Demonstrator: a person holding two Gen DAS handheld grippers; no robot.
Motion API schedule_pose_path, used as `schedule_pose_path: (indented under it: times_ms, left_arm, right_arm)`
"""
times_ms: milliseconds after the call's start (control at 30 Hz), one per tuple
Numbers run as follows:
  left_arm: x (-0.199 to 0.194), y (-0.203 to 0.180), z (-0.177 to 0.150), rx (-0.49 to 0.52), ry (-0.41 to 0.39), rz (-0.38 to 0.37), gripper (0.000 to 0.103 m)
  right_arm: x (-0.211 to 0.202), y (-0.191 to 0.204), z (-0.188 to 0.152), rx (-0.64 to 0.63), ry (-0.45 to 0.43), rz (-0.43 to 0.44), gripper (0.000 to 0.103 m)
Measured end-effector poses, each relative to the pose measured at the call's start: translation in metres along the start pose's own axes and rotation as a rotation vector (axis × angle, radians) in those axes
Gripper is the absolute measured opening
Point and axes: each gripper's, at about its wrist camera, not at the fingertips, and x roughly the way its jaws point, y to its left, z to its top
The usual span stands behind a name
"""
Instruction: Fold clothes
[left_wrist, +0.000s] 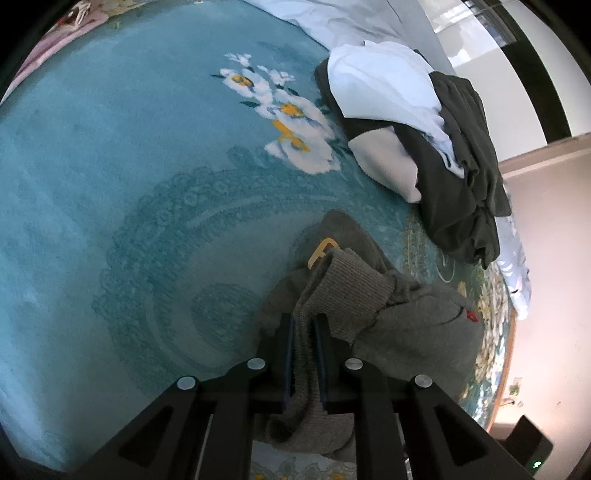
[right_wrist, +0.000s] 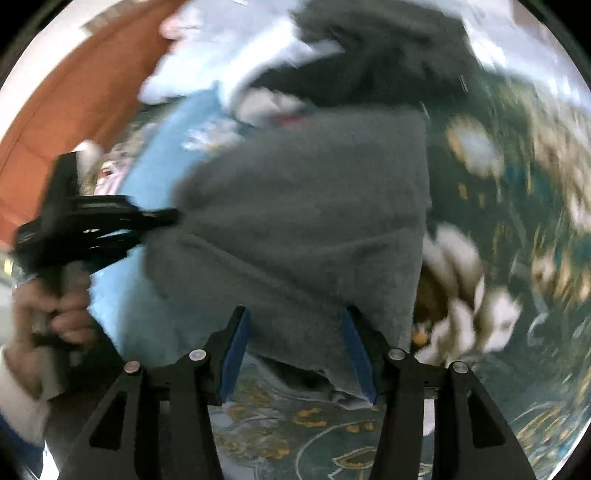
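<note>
Support surface: teal carpet with a white-and-yellow flower motif and tone-on-tone scrollwork; its border is dark green with gold and cream floral ornament.

Lying on it:
- grey sweater, spread flat across the border and the teal field;
- heap of dark green and white clothes, near the edge, well apart from the flower motif's centre;
- pale blue bedding at the far edge.
</note>
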Motion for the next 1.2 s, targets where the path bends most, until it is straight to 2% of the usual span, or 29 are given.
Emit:
schedule_pose_path:
  times_ms: [100,167,200,233,300,433,567,800,967,1100,1200]
  left_arm:
    - [-0.012,0.003,0.002,-0.019,-0.024,-0.064,0.016]
    - [-0.02,0.006,0.003,-0.04,-0.043,-0.102,0.035]
    - [-0.022,0.006,0.003,-0.041,-0.05,-0.105,0.06]
    - [-0.023,0.006,0.004,-0.037,-0.053,-0.103,0.071]
    - [-0.021,0.003,0.004,-0.024,-0.045,-0.094,0.071]
    - [0.003,-0.003,0.005,0.007,0.047,-0.053,0.077]
    - [0.029,0.001,0.008,-0.011,0.121,-0.025,0.077]
    - [0.034,0.003,0.013,-0.015,0.109,-0.055,0.077]
    - [0.032,0.001,0.012,0.0,0.105,-0.085,0.061]
    - [0.028,-0.001,0.009,0.006,0.109,-0.126,0.041]
    - [0.019,-0.004,0.007,0.016,0.094,-0.156,0.035]
  right_arm:
    - [-0.02,0.004,0.006,-0.009,-0.038,0.037,0.053]
    - [-0.038,0.007,0.011,-0.021,-0.08,0.075,0.053]
    - [-0.046,0.002,0.014,-0.008,-0.11,0.07,0.054]
    - [-0.053,-0.004,0.017,0.009,-0.142,0.063,0.062]
    - [-0.054,-0.024,0.02,0.081,-0.169,0.036,0.07]
    - [-0.031,-0.049,0.018,0.201,-0.109,0.081,0.07]
    - [-0.009,-0.058,0.015,0.279,-0.072,0.145,0.07]
    - [0.015,-0.068,0.019,0.376,-0.044,0.204,0.07]
    - [0.018,-0.07,0.021,0.427,-0.054,0.21,0.07]
    - [0.013,-0.068,0.022,0.447,-0.055,0.199,0.047]
    - [0.005,-0.061,0.024,0.424,-0.067,0.191,0.038]
